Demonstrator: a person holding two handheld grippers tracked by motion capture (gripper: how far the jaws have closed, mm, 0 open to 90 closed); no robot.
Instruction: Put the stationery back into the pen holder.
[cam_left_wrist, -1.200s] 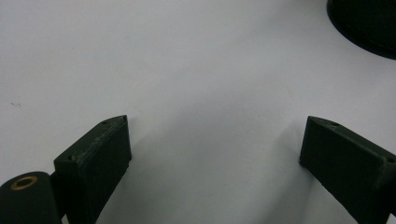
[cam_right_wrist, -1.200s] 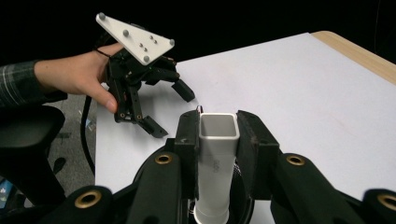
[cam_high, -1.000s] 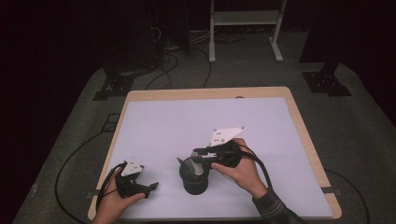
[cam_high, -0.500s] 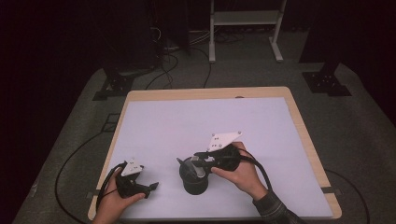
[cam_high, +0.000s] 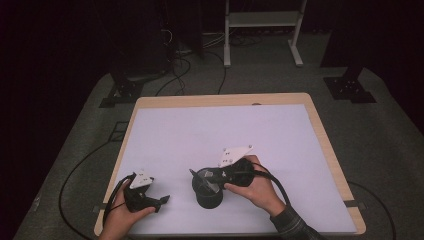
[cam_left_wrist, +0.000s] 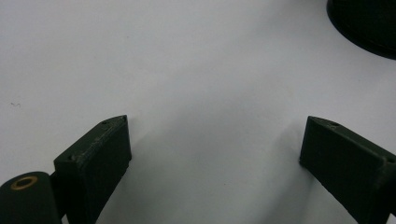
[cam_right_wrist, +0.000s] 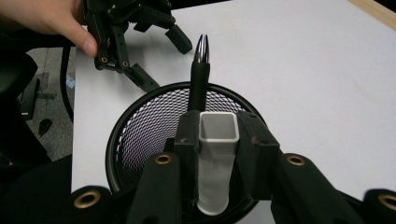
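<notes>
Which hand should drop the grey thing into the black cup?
Probably the right. The right gripper is shut on the grey square plastic tube, right over the black round mesh cup that holds a black pen. The left gripper rests open on the white table.

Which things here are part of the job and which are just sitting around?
In the job: mesh cup, grey tube clamped in the right gripper, black pen standing in the cup.
Lying about: left gripper, open and idle; floor cables; metal stand.

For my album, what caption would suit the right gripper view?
Right gripper clamps a grey square tube over a black mesh cup holding a pen.
</notes>
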